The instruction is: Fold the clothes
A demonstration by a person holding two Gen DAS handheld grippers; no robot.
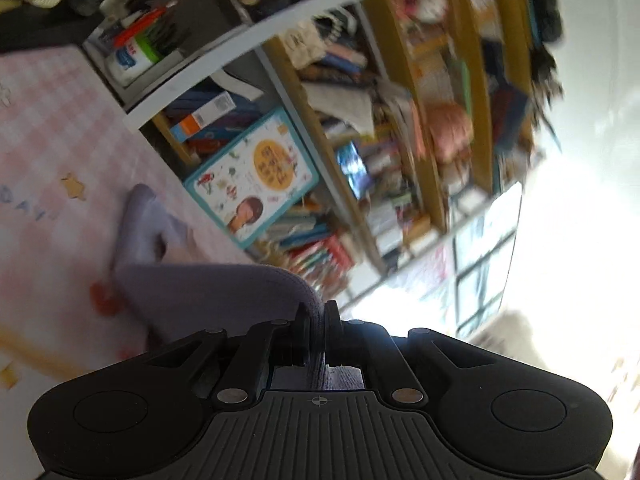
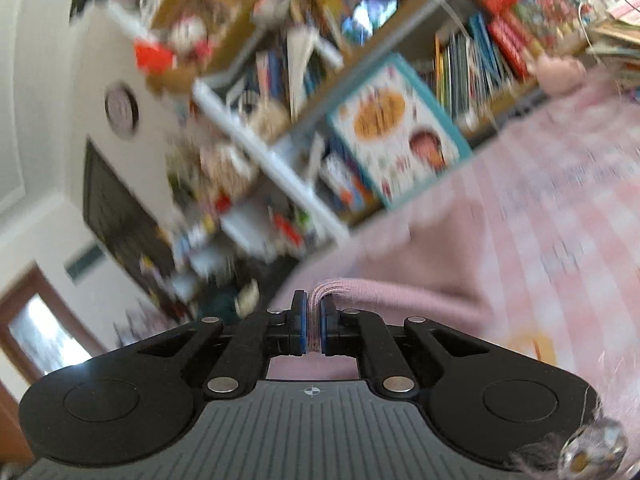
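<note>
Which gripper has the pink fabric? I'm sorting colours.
The right gripper: its jaws are shut on pink knit fabric. The left gripper clamps grey-purple cloth instead.

Two grippers are showing: left gripper (image 1: 318, 316), right gripper (image 2: 314, 312). One garment (image 1: 208, 296) is showing per view. One teal-bordered picture book (image 1: 256, 176) is standing against the shelves.

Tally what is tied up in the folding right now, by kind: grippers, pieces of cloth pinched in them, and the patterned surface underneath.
Grippers: 2, the left gripper and the right gripper, both clamped on cloth.
Pinched cloth: 2, greyish-purple fabric on the left and pink fabric on the right; whether they belong to one garment cannot be told.
Pink checked surface: 1.
Total: 5.
</note>
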